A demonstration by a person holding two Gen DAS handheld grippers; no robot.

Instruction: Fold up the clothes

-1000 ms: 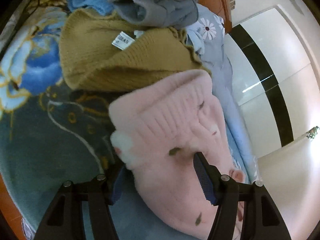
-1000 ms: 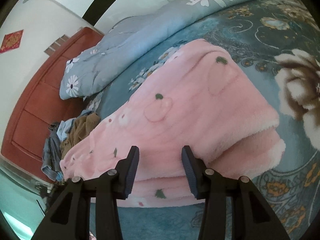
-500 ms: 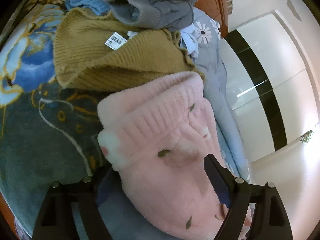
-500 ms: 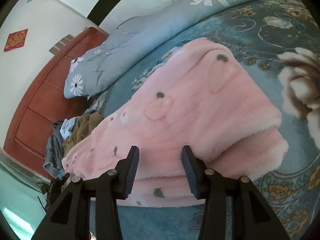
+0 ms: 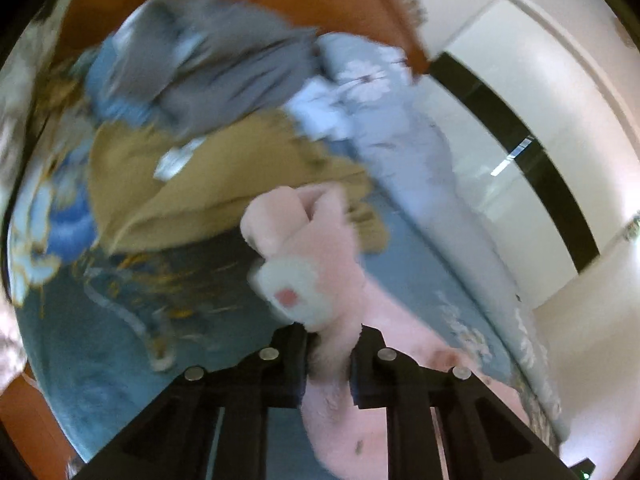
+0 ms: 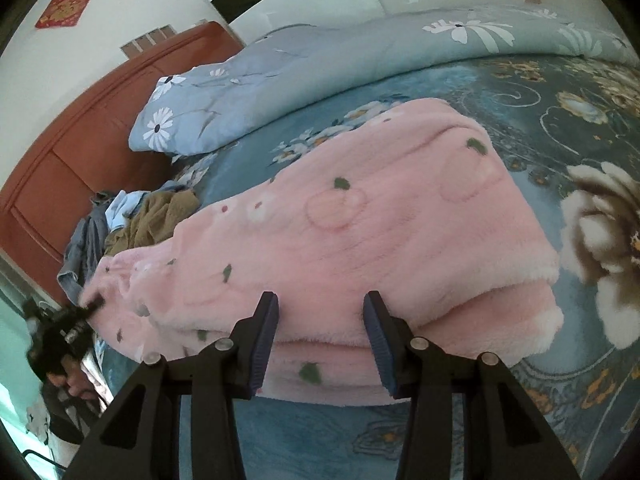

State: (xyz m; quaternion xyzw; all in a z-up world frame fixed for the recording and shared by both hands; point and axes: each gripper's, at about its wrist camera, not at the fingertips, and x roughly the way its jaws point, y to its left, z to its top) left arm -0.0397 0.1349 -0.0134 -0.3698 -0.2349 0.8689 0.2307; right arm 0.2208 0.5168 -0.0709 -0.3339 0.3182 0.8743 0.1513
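The right hand-held gripper (image 6: 320,336) hangs with jaws apart over the near edge of the folded pink fleece garment (image 6: 360,240) lying on the floral bed (image 6: 560,120).

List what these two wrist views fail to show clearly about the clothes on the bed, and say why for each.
- Left wrist view: white label on the tan knit, text lost to motion blur.
- Left wrist view: left gripper pads, buried in the pink fleece garment.
- Right wrist view: clothes pile, half hidden behind the fleece.
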